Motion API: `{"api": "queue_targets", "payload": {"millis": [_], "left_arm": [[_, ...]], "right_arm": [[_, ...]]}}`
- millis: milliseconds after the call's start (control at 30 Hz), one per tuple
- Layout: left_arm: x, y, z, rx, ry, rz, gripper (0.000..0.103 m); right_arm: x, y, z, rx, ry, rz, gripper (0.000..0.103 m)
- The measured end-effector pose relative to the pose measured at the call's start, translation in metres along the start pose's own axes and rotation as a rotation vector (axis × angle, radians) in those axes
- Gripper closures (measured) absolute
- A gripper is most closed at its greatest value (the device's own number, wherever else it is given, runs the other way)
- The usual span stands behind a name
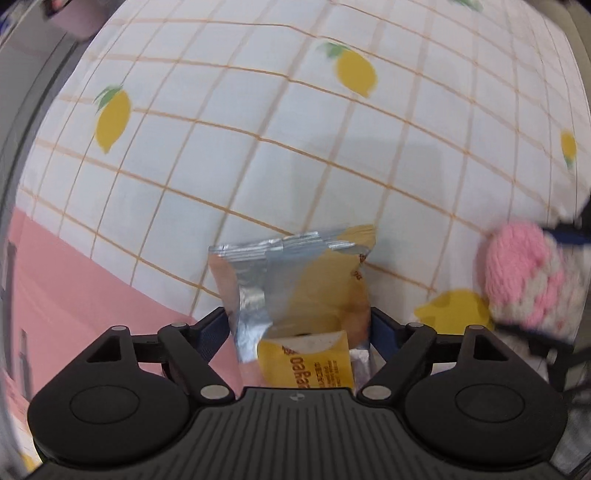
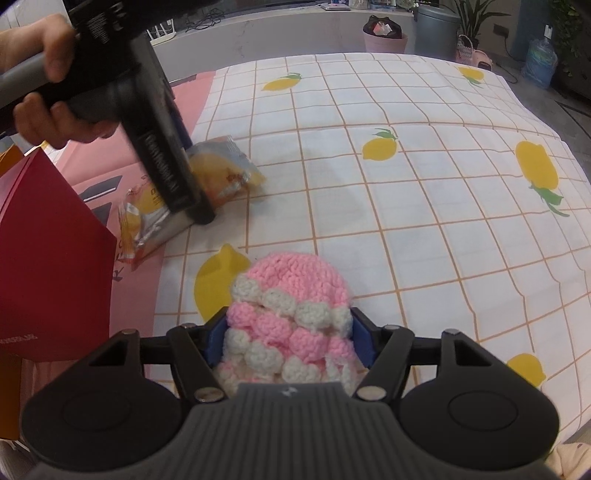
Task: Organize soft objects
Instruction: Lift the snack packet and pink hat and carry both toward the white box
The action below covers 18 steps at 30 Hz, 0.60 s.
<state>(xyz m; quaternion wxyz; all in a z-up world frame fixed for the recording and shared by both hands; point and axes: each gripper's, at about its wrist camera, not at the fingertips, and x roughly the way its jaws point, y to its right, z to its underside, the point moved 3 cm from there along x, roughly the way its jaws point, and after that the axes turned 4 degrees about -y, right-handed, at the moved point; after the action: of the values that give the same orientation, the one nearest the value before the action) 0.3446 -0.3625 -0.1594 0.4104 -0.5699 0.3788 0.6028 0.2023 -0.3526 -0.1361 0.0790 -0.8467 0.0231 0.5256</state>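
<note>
A silver and yellow snack packet [image 1: 295, 284] lies on the lemon-print cloth [image 1: 258, 147], between the fingers of my left gripper [image 1: 297, 325]. The jaws stand wide and the pads do not visibly press on it. A second yellow packet [image 1: 306, 365] lies just beneath it. In the right wrist view the left gripper [image 2: 192, 177] points straight down over both packets [image 2: 225, 170], held by a person's hand [image 2: 55, 55]. My right gripper [image 2: 288, 332] is shut on a pink and white crochet hat [image 2: 295, 280], held just above the cloth; the hat [image 1: 528, 273] also shows at the right edge of the left wrist view.
A red box [image 2: 48, 258] stands at the left, beside a pink sheet [image 2: 110, 162] under the packets. The lemon-print cloth [image 2: 406, 184] stretches far to the right. Bins [image 2: 384, 37] and plants [image 2: 476, 14] stand beyond the far edge.
</note>
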Motion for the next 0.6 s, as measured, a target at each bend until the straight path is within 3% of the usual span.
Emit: {"api": "queue_targets", "payload": {"millis": [67, 200, 400, 600], "left_arm": [[0.002, -0.001, -0.001, -0.019, 0.021, 0.012, 0.009], [0.0, 0.006, 0.001, -0.009, 0.046, 0.022, 0.03], [-0.003, 0.014, 0.005, -0.037, 0.04, -0.016, 0.04], [-0.015, 0.033, 0.011, -0.074, 0.11, -0.056, 0.044]], "right_arm": [[0.0, -0.001, 0.0, -0.008, 0.0, 0.002, 0.036], [0.0, 0.0, 0.001, -0.009, 0.003, -0.001, 0.036], [-0.001, -0.004, 0.002, -0.026, -0.003, 0.014, 0.037], [-0.003, -0.005, 0.006, -0.03, 0.0, 0.012, 0.037]]}}
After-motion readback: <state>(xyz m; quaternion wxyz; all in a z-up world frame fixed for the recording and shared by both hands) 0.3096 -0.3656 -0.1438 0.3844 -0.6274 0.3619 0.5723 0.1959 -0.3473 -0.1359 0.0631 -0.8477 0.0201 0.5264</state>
